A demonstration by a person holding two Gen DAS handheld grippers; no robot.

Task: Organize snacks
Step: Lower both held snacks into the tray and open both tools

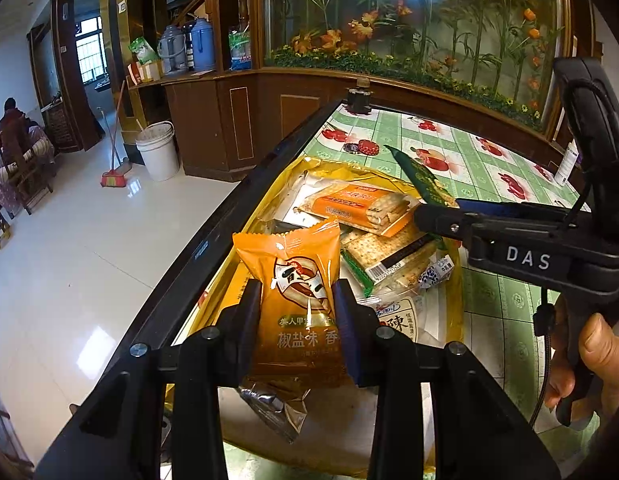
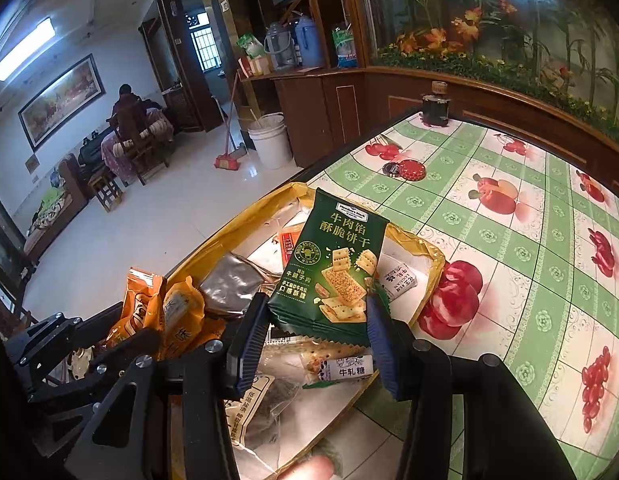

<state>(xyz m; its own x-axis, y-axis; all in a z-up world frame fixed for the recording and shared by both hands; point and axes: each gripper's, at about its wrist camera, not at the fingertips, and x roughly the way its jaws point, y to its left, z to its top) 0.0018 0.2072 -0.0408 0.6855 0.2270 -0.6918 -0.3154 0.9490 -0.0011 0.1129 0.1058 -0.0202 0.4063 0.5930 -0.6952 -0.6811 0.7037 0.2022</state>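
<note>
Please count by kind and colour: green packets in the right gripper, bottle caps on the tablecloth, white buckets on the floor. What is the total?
Green packet in right gripper: 1
Red bottle cap: 1
Dark bottle cap: 1
White bucket: 1
Total: 4

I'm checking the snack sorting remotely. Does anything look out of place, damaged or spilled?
Nothing is spilled or torn. The only strays are two loose bottle caps lying on the tablecloth beyond the yellow tray, among no other snacks. Snack packets lie jumbled in the tray, still unsorted.
</note>
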